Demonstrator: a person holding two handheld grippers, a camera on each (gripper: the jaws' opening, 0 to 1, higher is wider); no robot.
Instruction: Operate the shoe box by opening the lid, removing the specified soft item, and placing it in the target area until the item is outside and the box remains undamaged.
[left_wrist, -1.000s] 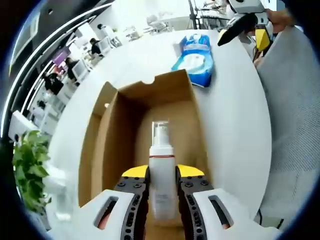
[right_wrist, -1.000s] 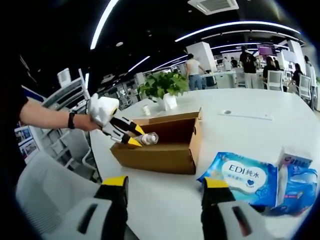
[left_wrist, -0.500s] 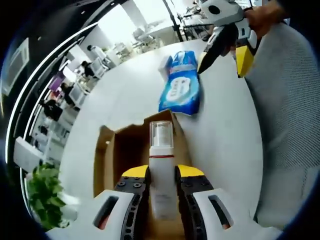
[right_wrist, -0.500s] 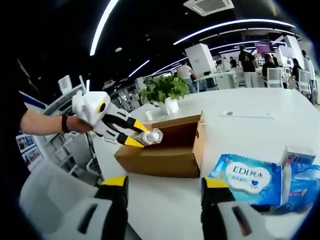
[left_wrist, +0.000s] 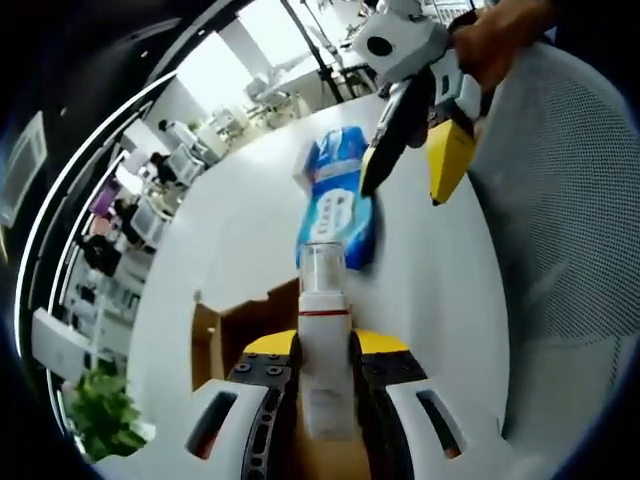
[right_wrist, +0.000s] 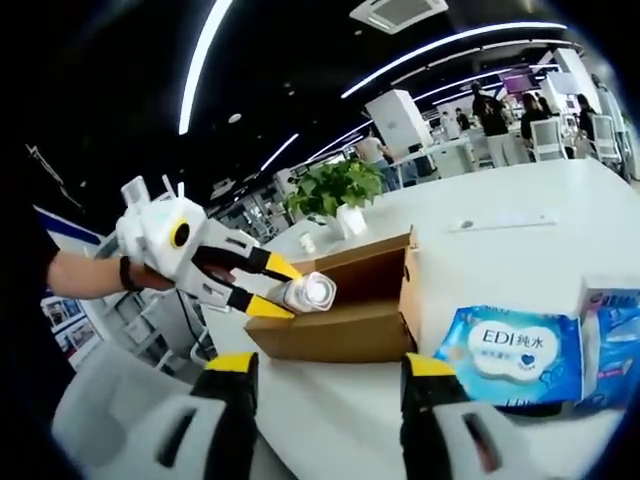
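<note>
While beyond bottle (left_wrist: 324, 340): wipes pack (left_wrist: 338, 207).

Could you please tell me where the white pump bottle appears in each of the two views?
Left gripper view: pump bottle at bottom centre, clamped between the left gripper fingers.
Right gripper view: pump bottle left of centre, above the cardboard box.
Shared landmark: blue wipes pack.
</note>
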